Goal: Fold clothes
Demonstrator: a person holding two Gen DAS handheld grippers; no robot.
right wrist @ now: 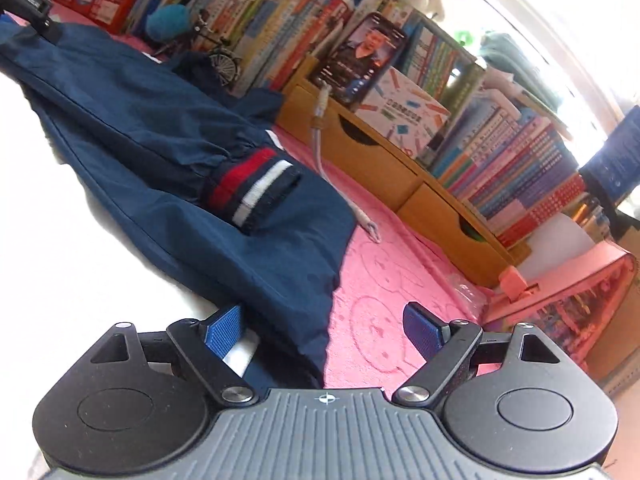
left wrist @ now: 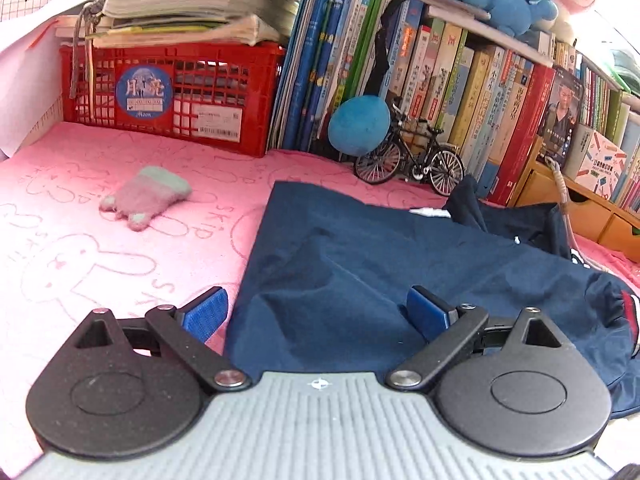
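Observation:
A navy blue jacket (left wrist: 360, 264) lies spread on the pink bunny-print blanket (left wrist: 80, 240). My left gripper (left wrist: 316, 310) is open, low over the jacket's near left edge, one pad over the blanket and one over the cloth. In the right wrist view the jacket (right wrist: 160, 152) lies to the left, with its red, white and navy striped cuff (right wrist: 256, 188) folded onto the body. My right gripper (right wrist: 324, 330) is open at the jacket's near right corner, holding nothing. Part of the left gripper shows at the top left (right wrist: 28, 4).
A red crate (left wrist: 172, 96) under stacked papers, a row of books (left wrist: 440, 72), a blue plush ball (left wrist: 358, 124) and a model bicycle (left wrist: 412, 156) line the back. A small plush mitten (left wrist: 148, 196) lies on the blanket. Wooden drawers (right wrist: 400, 168), a phone (right wrist: 360, 56) and its cable (right wrist: 324, 140) stand at right.

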